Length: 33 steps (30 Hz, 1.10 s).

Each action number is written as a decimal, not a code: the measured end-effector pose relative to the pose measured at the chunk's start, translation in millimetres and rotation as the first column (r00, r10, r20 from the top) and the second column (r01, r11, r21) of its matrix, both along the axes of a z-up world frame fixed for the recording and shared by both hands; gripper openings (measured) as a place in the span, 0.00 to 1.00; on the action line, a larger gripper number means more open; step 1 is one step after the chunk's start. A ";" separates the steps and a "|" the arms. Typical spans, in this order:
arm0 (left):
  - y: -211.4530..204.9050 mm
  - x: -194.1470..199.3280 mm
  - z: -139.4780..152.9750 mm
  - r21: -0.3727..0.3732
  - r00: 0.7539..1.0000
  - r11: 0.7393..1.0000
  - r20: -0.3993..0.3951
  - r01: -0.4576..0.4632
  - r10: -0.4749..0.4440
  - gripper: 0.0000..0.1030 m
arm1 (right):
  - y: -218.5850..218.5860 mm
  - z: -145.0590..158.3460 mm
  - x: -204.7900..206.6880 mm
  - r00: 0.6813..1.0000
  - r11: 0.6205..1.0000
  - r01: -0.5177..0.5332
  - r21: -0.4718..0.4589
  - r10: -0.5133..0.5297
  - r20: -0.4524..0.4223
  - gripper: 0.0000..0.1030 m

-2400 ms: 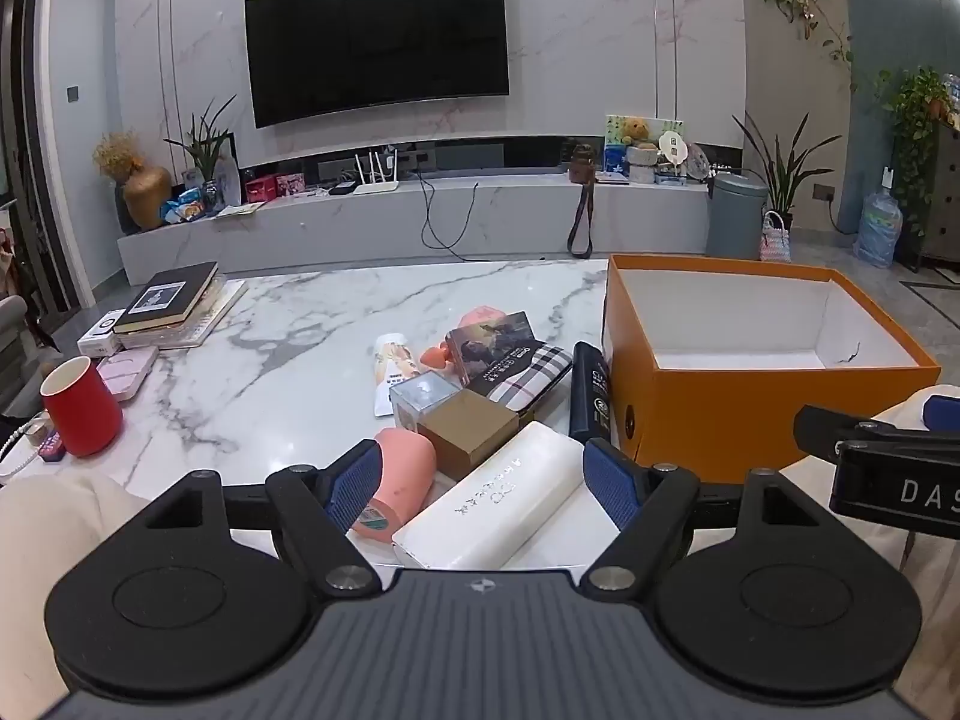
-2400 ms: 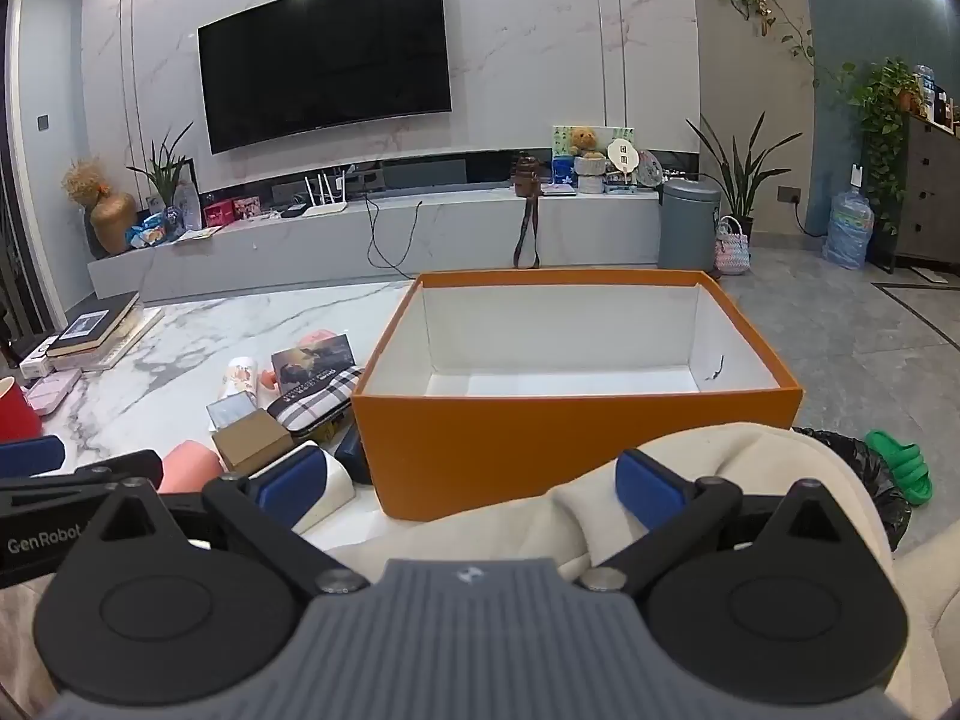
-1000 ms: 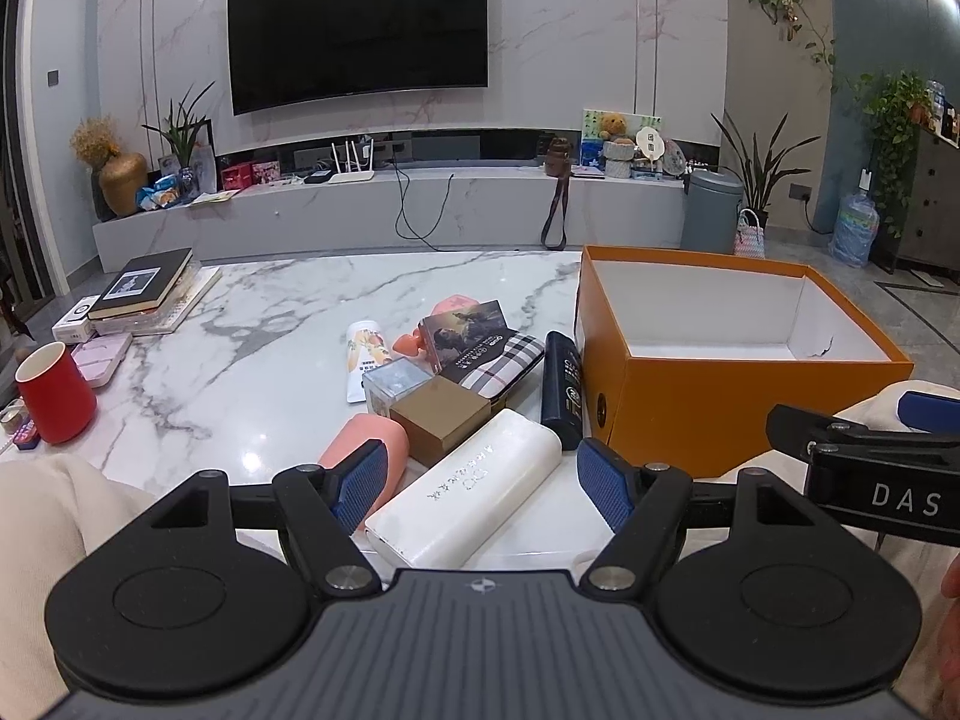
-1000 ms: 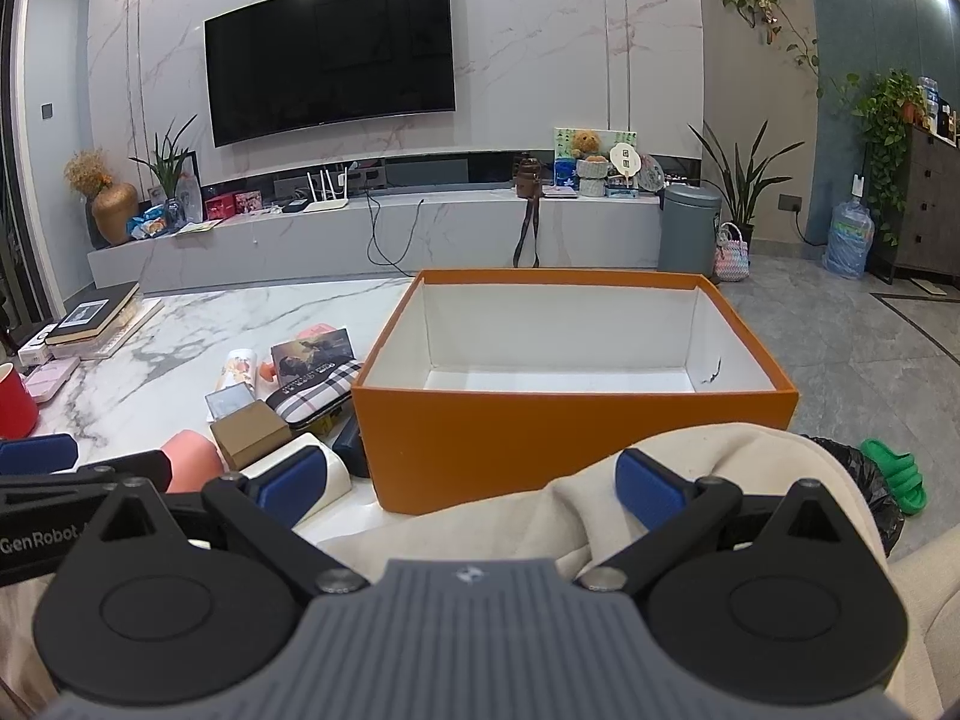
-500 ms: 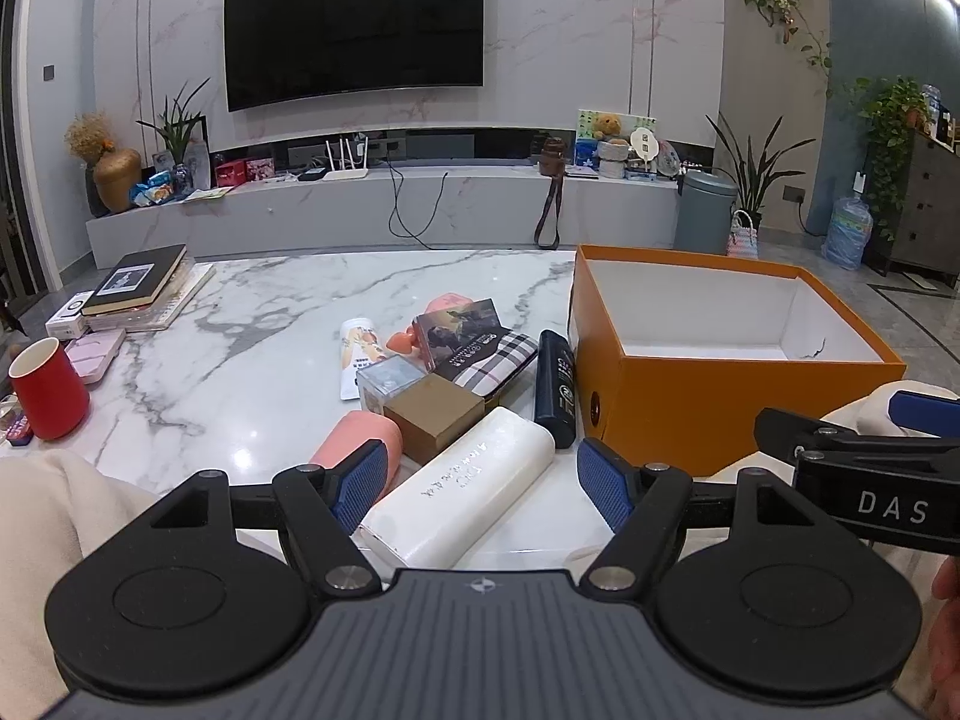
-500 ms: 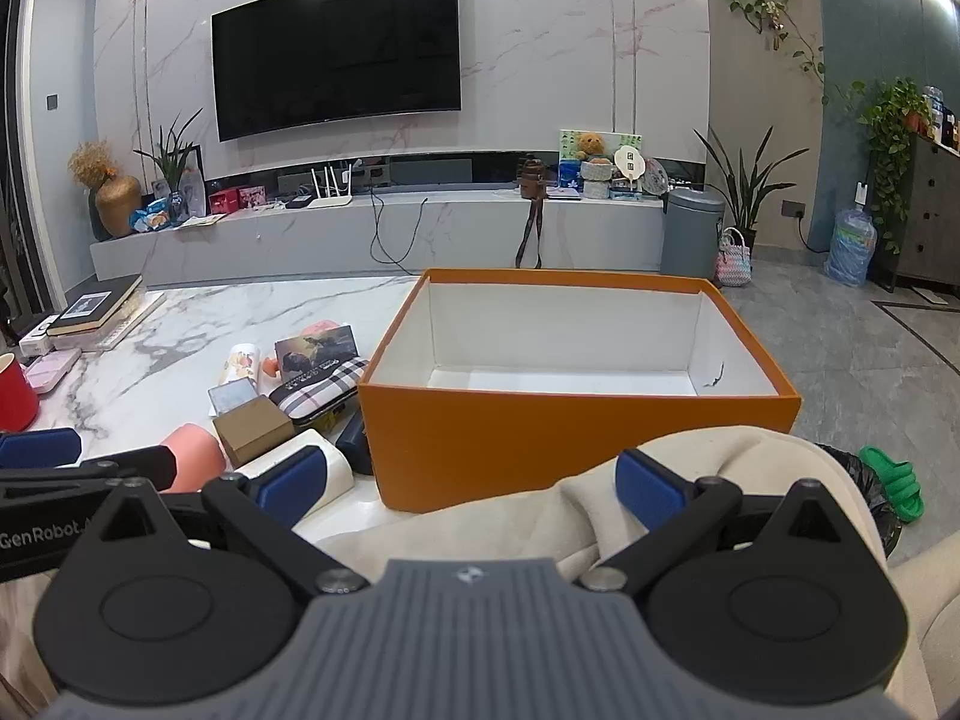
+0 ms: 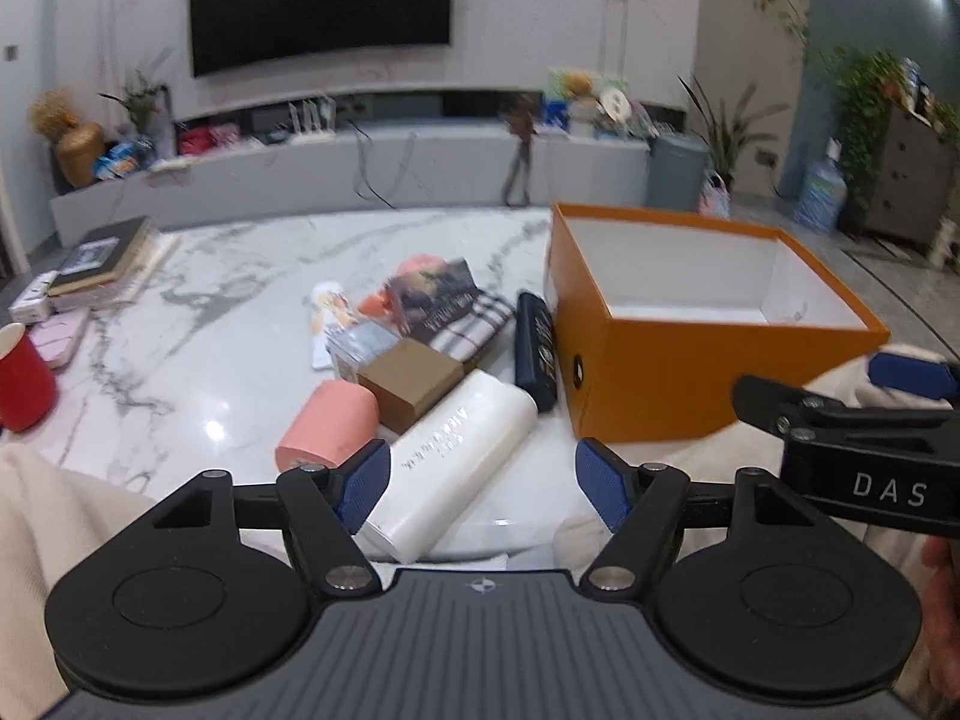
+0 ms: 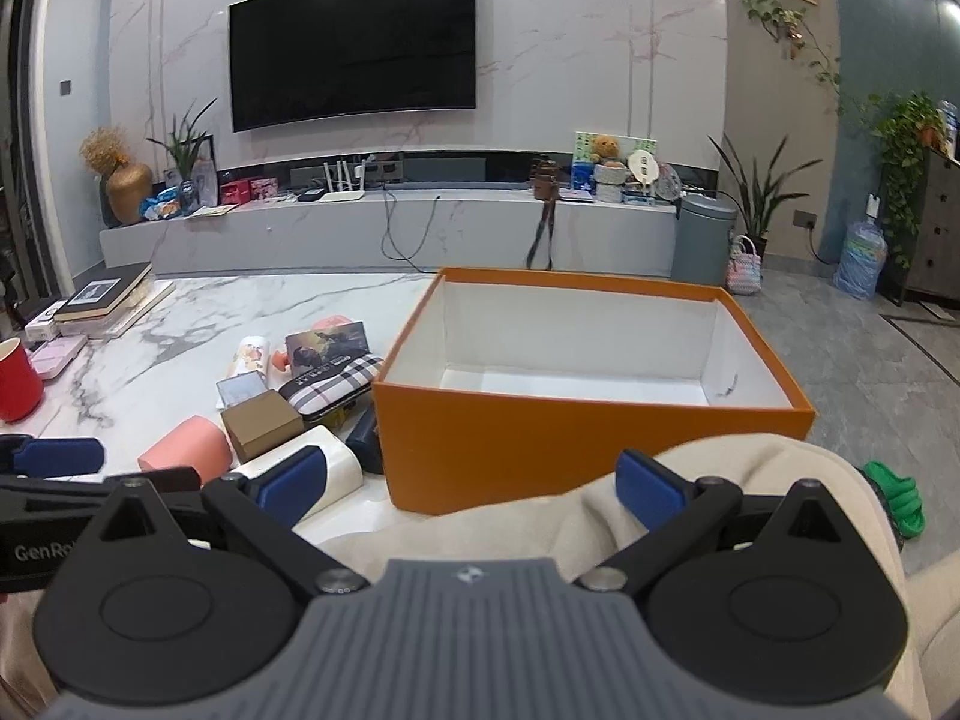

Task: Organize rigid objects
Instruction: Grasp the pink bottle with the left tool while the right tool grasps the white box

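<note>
An open orange box (image 7: 654, 384) (image 8: 528, 438) with a white, empty inside stands on the marble table (image 7: 240, 312). Left of it lies a pile: a white cylinder (image 7: 450, 462) (image 8: 336, 462), a pink roll (image 7: 330, 426) (image 8: 186, 450), a brown carton (image 7: 414, 381) (image 8: 261, 417), a dark flat bottle (image 7: 536, 348), a plaid case (image 7: 474, 324) (image 8: 333, 390) with a card on top. My left gripper (image 7: 480, 483) is open, empty, just short of the white cylinder. My right gripper (image 8: 471, 480) is open, empty, above my lap in front of the box.
A red cup (image 7: 21, 375) and stacked books (image 7: 99, 261) sit at the table's left. A TV console (image 8: 384, 228) runs along the far wall. A grey bin (image 8: 702, 237) and a green slipper (image 8: 894, 495) are on the floor to the right.
My left gripper has moved forward and tipped down toward the pile; its view is now blurred. My right gripper has barely moved. Both stay open.
</note>
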<state>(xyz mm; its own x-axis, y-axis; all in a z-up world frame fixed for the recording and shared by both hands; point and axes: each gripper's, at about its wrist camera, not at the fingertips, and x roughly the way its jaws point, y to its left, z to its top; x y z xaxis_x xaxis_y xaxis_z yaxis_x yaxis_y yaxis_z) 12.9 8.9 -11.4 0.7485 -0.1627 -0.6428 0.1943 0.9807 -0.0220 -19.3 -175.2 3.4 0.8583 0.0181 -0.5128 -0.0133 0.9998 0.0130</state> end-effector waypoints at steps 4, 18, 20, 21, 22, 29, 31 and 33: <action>10.1 16.5 -1.6 -0.004 0.997 0.999 -0.066 0.041 -0.041 0.76 | 6.4 -2.6 14.6 0.997 0.998 -0.053 0.016 0.054 -0.047 0.98; 61.2 104.3 -3.3 0.114 0.948 0.988 -0.312 0.103 -0.063 0.70 | 49.6 -38.5 103.8 0.935 0.964 -0.092 0.248 0.169 -0.313 0.82; 64.9 119.3 -10.0 0.116 0.933 0.987 -0.354 0.114 -0.066 0.71 | 57.8 -49.7 117.7 0.917 0.954 -0.056 0.295 0.166 -0.364 0.82; 65.1 126.0 -13.9 0.141 0.932 0.983 -0.358 0.117 -0.059 0.71 | 62.2 -54.7 123.7 0.909 0.951 -0.037 0.306 0.159 -0.385 0.82; 64.1 133.0 -17.3 0.174 0.930 0.977 -0.365 0.120 -0.049 0.72 | 67.2 -59.9 130.1 0.901 0.949 -0.019 0.314 0.152 -0.406 0.82; 88.4 176.5 -47.5 0.093 0.874 0.995 -0.485 0.045 0.006 0.71 | 82.4 -90.0 156.4 0.855 0.937 0.082 0.340 0.109 -0.507 0.89; 96.4 181.6 -51.9 0.026 0.863 0.999 -0.505 0.022 -0.006 0.73 | 85.8 -94.6 158.7 0.852 0.936 0.079 0.342 0.115 -0.510 0.90; 97.2 184.9 -59.1 -0.006 0.846 1.000 -0.532 0.025 -0.024 0.73 | 91.9 -97.2 161.2 0.850 0.940 0.063 0.337 0.126 -0.511 0.90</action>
<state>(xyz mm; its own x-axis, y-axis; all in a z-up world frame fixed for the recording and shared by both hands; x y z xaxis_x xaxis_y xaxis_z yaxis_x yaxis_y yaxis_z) 197.8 106.1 -70.5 0.2872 -0.1758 -0.9416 0.1772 0.9758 -0.1281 141.9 -83.3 -93.7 0.4633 0.2887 -0.8378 0.0580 0.9335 0.3538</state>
